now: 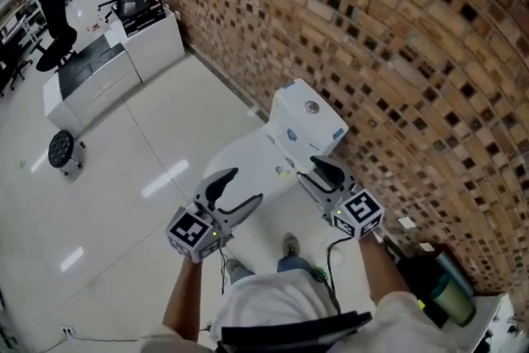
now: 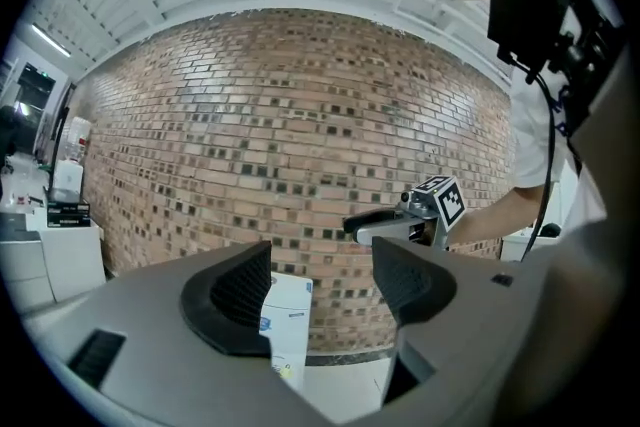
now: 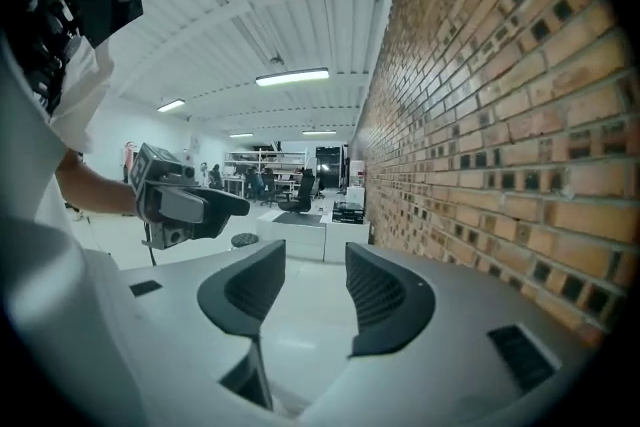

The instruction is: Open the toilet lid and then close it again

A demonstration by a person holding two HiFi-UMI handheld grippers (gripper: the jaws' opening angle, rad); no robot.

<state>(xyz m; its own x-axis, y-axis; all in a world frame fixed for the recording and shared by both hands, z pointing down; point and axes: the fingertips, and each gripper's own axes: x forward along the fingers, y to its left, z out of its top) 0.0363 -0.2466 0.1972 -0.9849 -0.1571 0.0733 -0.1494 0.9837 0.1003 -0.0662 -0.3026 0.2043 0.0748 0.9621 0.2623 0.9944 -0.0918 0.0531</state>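
The white toilet stands against the brick wall, its tank (image 1: 310, 118) behind and its lid (image 1: 248, 163) lying down over the bowl. My left gripper (image 1: 246, 186) hangs above the front of the lid, open and empty. Just in front of the tank, my right gripper (image 1: 307, 169) is also open with nothing in it. In the left gripper view the open jaws (image 2: 320, 280) frame the tank (image 2: 288, 320), and the right gripper (image 2: 385, 225) shows beyond them. The right gripper view looks along the wall past its open jaws (image 3: 312, 290); the left gripper (image 3: 190, 205) shows at left.
The brick wall (image 1: 397, 37) runs along the right. White cabinets (image 1: 124, 62) stand at the upper left, with an office chair (image 1: 54, 29) and a round black object (image 1: 63, 150) on the floor nearby. A dark bin (image 1: 438, 285) sits at the lower right. The person's feet (image 1: 289, 248) are before the bowl.
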